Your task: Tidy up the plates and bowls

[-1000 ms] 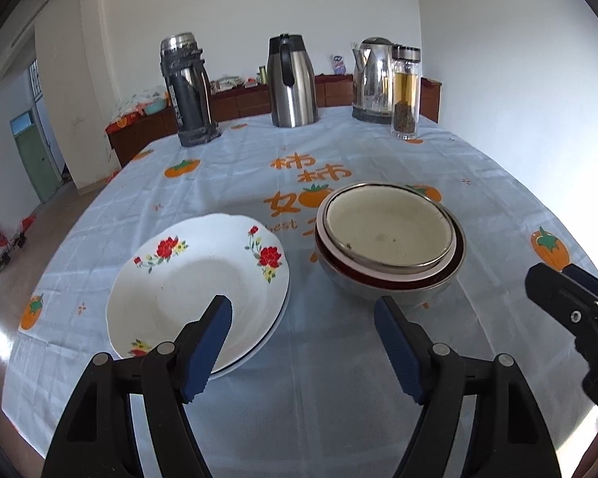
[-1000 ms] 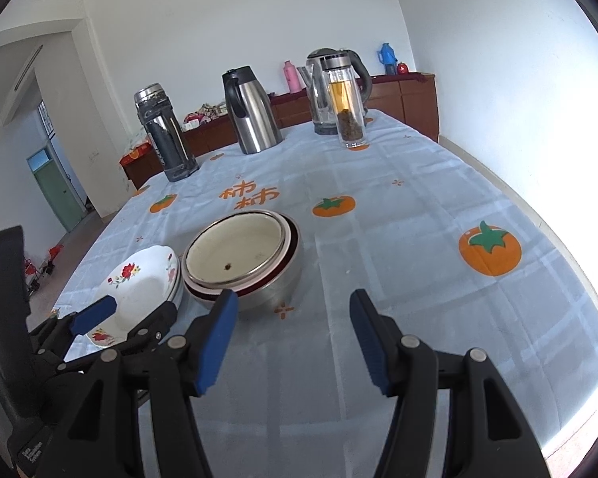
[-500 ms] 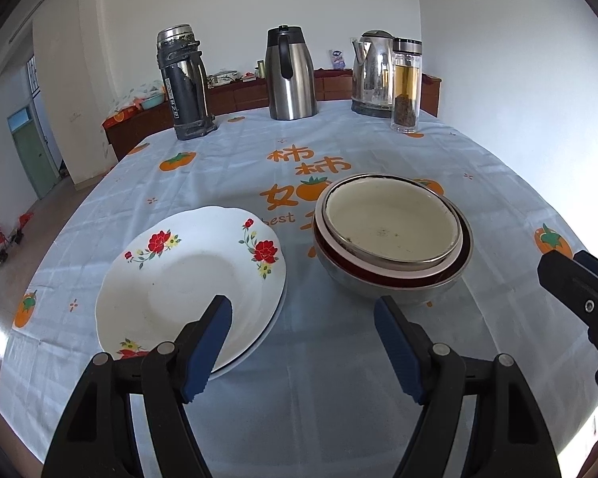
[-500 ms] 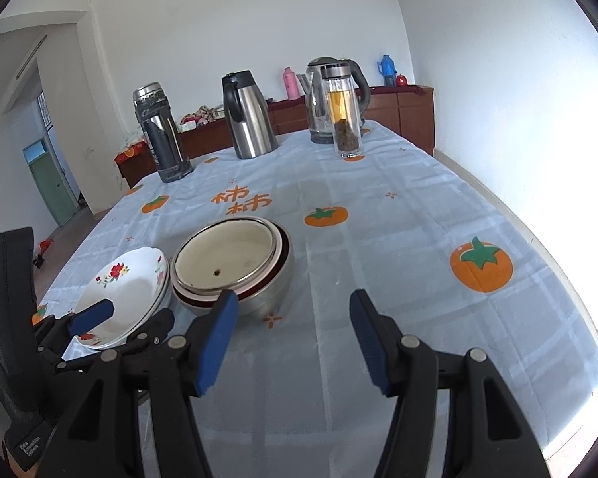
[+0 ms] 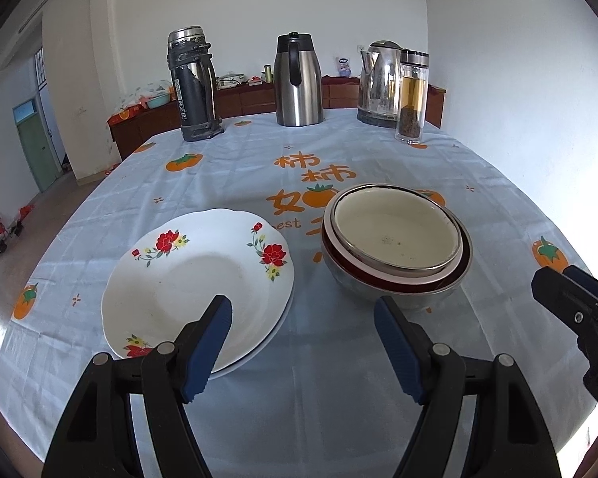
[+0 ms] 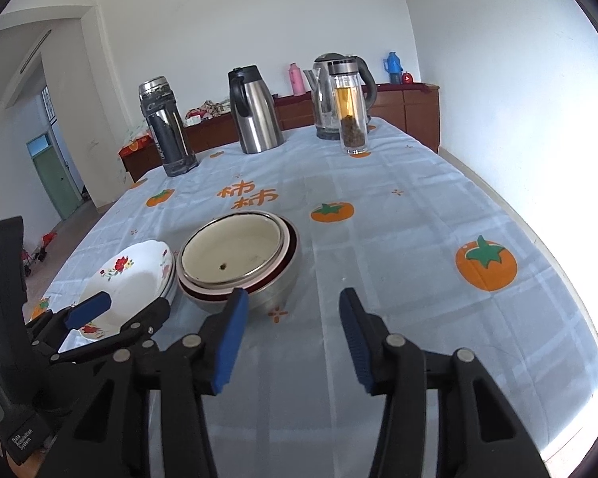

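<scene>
Holding: your left gripper [image 5: 303, 344] and right gripper [image 6: 289, 336] both hang over the near cloth, fingers spread wide, nothing between them.
Plates: the plates [image 5: 197, 279] lie stacked just ahead of your left gripper, its left finger over the near rim; at least two, white with red flowers.
Plate handling: likely ceramic, so stiff, glazed, slippery and easy to chip. Take the near rim, one finger above and one below, and lift level.
Bowls: the bowls [image 5: 396, 245] sit nested just right of the plates, close beside them but apparently not touching; a cream enamel one on top, a steel one outermost.
Bowl handling: the nest probably has some weight, and the inner ones may shift. Pinch the near wall of the rim, or take one bowl at a time.
Cloth: the tablecloth [image 6: 398, 215] may slide or bunch under dragged dishes.
Far end: flask [image 5: 193, 85], jug [image 5: 299, 79], kettle [image 5: 378, 83] and tea bottle [image 5: 412, 97] stand well apart from the dishes, out of your way.
</scene>
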Action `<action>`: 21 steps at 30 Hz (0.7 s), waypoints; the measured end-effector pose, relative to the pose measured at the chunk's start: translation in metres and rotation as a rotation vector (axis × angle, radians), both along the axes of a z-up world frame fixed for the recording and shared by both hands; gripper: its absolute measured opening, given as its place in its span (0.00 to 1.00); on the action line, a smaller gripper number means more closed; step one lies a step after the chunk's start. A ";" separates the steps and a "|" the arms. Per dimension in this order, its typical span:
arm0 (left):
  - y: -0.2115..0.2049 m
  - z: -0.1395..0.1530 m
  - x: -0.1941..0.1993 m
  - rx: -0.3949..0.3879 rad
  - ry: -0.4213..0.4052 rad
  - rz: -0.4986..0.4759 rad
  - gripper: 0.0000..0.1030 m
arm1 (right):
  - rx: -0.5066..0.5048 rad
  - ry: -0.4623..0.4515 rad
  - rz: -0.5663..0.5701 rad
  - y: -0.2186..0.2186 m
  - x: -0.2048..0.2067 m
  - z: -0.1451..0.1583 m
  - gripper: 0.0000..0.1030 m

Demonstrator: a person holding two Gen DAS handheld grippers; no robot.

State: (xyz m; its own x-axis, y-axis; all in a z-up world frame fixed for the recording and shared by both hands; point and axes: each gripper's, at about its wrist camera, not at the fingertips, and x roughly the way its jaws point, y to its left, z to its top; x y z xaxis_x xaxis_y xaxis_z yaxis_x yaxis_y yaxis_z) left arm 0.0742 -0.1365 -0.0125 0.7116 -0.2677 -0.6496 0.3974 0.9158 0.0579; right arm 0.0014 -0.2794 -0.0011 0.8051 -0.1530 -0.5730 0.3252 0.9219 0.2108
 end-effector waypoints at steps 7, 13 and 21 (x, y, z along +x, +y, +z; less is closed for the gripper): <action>-0.001 0.001 -0.004 -0.006 0.003 -0.006 0.74 | 0.007 -0.017 -0.020 -0.003 -0.008 0.002 0.47; 0.000 0.000 -0.001 -0.016 0.016 -0.009 0.74 | 0.016 -0.019 -0.016 -0.007 -0.007 0.004 0.47; -0.004 -0.007 0.018 -0.015 0.043 0.001 0.74 | 0.020 -0.008 -0.016 -0.020 0.010 0.001 0.47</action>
State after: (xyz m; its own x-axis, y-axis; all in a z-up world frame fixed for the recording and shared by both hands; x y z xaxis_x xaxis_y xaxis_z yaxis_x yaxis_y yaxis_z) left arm 0.0917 -0.1400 -0.0197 0.6833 -0.2773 -0.6754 0.3987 0.9167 0.0270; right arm 0.0111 -0.2998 -0.0004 0.8074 -0.1540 -0.5695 0.3378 0.9121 0.2322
